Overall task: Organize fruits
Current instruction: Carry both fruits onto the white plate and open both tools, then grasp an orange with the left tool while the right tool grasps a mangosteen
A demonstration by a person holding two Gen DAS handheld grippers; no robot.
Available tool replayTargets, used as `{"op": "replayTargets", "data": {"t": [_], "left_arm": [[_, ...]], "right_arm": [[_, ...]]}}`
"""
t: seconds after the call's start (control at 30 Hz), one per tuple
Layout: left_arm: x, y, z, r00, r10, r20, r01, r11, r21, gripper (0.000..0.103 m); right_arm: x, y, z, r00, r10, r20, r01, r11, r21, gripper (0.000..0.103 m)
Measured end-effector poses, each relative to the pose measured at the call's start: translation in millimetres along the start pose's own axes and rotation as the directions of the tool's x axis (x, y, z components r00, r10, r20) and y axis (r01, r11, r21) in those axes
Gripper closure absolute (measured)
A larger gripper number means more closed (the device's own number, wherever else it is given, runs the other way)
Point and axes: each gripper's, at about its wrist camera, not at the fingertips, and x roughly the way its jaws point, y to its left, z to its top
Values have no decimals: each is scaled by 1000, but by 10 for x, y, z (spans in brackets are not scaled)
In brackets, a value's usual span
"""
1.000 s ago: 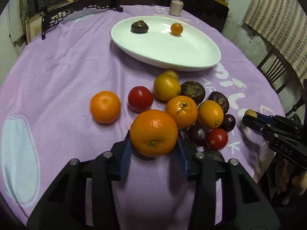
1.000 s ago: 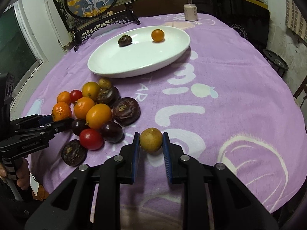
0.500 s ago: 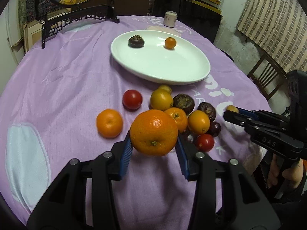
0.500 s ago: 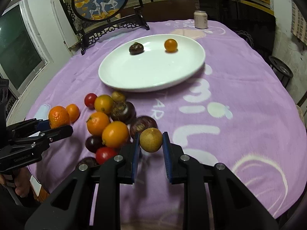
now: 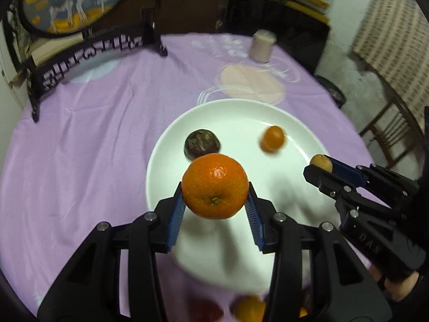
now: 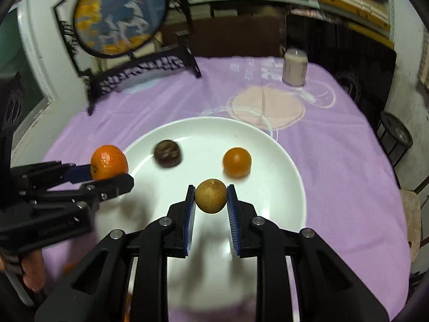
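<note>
Left wrist view: the left gripper (image 5: pixel 215 201) is clamped on an orange (image 5: pixel 215 186), its blue pads (image 5: pixel 175 216) pressed to both sides of the fruit. The orange hangs in the air over the near half of a white plate (image 5: pixel 300 128). On the plate lie a dark wrinkled fruit (image 5: pixel 202 144), just beyond the orange, and a small orange fruit (image 5: pixel 272 138), blurred, to its right and apart from it. From the right comes the right gripper (image 5: pixel 320 165), closed on a tan fruit (image 5: pixel 321 162) above the plate's right rim. At the bottom edge, between the black arms, parts of more fruits (image 5: pixel 248 310) show, too blurred to name.

Right wrist view: the right gripper (image 6: pixel 211 200) squeezes the tan fruit (image 6: pixel 211 196) between its pads, above the plate (image 6: pixel 292 177) near its middle. The dark fruit (image 6: pixel 167 153) and the small orange fruit (image 6: pixel 237 161) rest on the plate beyond it, well apart. The left gripper (image 6: pixel 107 173) holds the orange (image 6: pixel 109 162) at the plate's left rim.

The plate sits on a purple cloth (image 6: pixel 335 147). A pale can (image 6: pixel 294 67) stands at the far side, and a round painted screen (image 6: pixel 119 13) on a black stand at the far left.
</note>
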Motion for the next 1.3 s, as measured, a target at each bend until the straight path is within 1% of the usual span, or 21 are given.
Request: {"op": "replayTargets", "data": {"t": [0.07, 0.23, 0.27, 0.3, 0.33, 0.4, 0.47, 0.53, 0.57, 0.63, 0.67, 0.7, 0.73, 0.77, 0.83, 0.93, 1.1, 1.17, 1.3], "left_arm": [[212, 24, 46, 999, -11, -38, 11, 1000, -13, 59], [352, 15, 44, 998, -28, -52, 29, 1000, 5, 58], [356, 10, 49, 998, -31, -56, 32, 999, 6, 58], [340, 7, 51, 998, -33, -50, 33, 999, 4, 55], [285, 18, 36, 999, -36, -30, 36, 999, 2, 48], [121, 39, 17, 999, -35, 16, 35, 999, -4, 39], [-177, 54, -61, 996, -34, 79, 35, 999, -8, 36], [-491, 55, -214, 992, -15, 128, 17, 1000, -17, 33], [-645, 50, -310, 988, -16, 156, 19, 1000, -18, 32], [-983, 36, -602, 973, -21, 229, 24, 1000, -14, 23], [-1113, 32, -767, 965, -16, 261, 19, 1000, -9, 21], [-1212, 27, -918, 958, -4, 286, 6, 1000, -4, 20], [-1304, 17, -1133, 949, 25, 313, -28, 1000, 4, 20], [-1341, 14, -1258, 945, 45, 324, -51, 999, 10, 20], [-1353, 27, -1476, 944, 83, 318, -96, 995, 24, 20], [-1298, 137, -1705, 955, 122, 270, -134, 991, 25, 20], [-1278, 402, -1898, 968, 127, 215, -121, 992, -42, 20], [-1257, 472, -1934, 971, 126, 201, -117, 991, -57, 20], [-1272, 531, -2018, 974, 124, 190, -114, 992, -63, 20]], "right_arm": [[165, -56, 33, 999, 26, -36, -25, 999, 24, 79], [329, -72, 54, 998, 23, -55, -22, 1000, 14, 79], [327, -63, 62, 998, 17, -53, -16, 1000, 8, 77], [305, -47, 51, 999, 3, -44, -3, 1000, 4, 60], [266, -48, 55, 1000, -22, -19, 22, 1000, 5, 53], [147, -64, 48, 999, -47, 9, 47, 999, 15, 51], [-95, -70, -4, 999, -35, 32, 34, 999, 29, 51], [-384, -18, -132, 998, -37, 57, 37, 999, 12, 51], [-576, 23, -251, 997, -22, 74, 22, 1000, 2, 50], [-842, 78, -478, 995, 11, 98, -10, 1000, -8, 41], [-974, 108, -629, 994, 25, 107, -24, 1000, -10, 38], [-1093, 130, -806, 993, 34, 112, -33, 999, -6, 34], [-1171, 147, -945, 993, 37, 114, -38, 999, 3, 31], [-1216, 150, -1067, 993, 41, 110, -43, 999, 13, 31], [-1229, 161, -1245, 996, 38, 80, -41, 999, 31, 31], [-1203, 182, -1348, 999, 15, 38, -17, 999, 29, 31], [-1148, 365, -1480, 999, 41, -14, -41, 999, -8, 31], [-1093, 412, -1526, 999, 18, -33, -19, 1000, -22, 31], [-1056, 325, -1600, 998, -56, -40, 56, 998, -5, 32]]}}
